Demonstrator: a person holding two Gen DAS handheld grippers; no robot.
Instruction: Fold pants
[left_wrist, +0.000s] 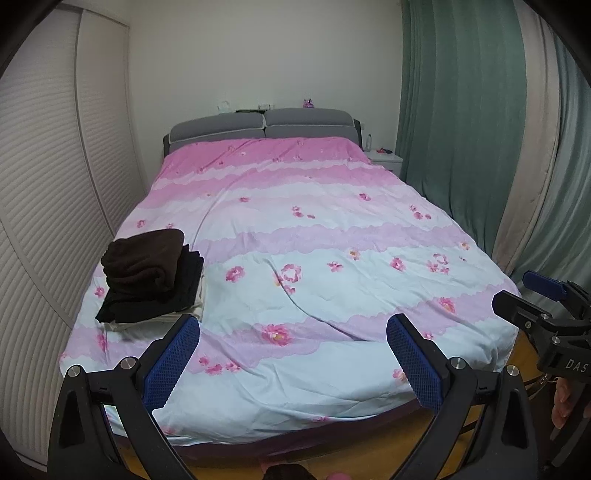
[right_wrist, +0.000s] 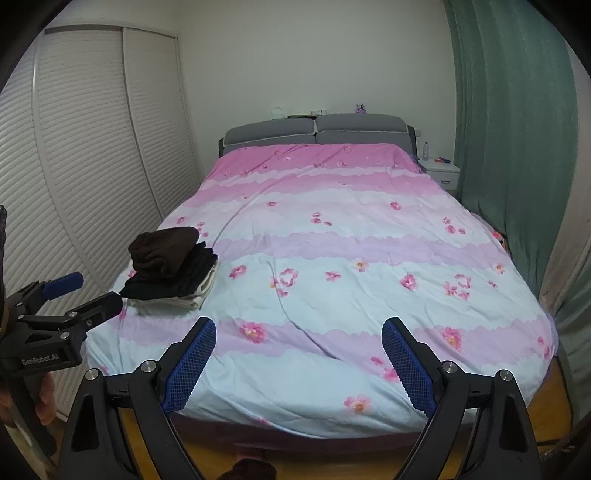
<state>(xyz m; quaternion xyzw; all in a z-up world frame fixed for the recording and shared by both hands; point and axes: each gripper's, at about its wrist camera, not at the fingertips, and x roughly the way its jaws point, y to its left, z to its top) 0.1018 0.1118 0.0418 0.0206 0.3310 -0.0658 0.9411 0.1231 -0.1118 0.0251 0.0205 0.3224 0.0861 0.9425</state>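
Both grippers hung off the foot of the bed (left_wrist: 332, 258), w/ nothing in either. Left gripper (left_wrist: 293, 363) had its jaws spread wide, empty; right gripper (right_wrist: 299, 363) likewise gaped wide, empty. Folded pants sat in a stack (left_wrist: 151, 277) near the bed's front-left corner on the pink-and-blue floral cover: brown pair (right_wrist: 166, 249) on top, black under it, pale one at the bottom. No containers seen; nightstand (right_wrist: 441, 173) by the headboard held a bottle (right_wrist: 425, 149) & small bits.
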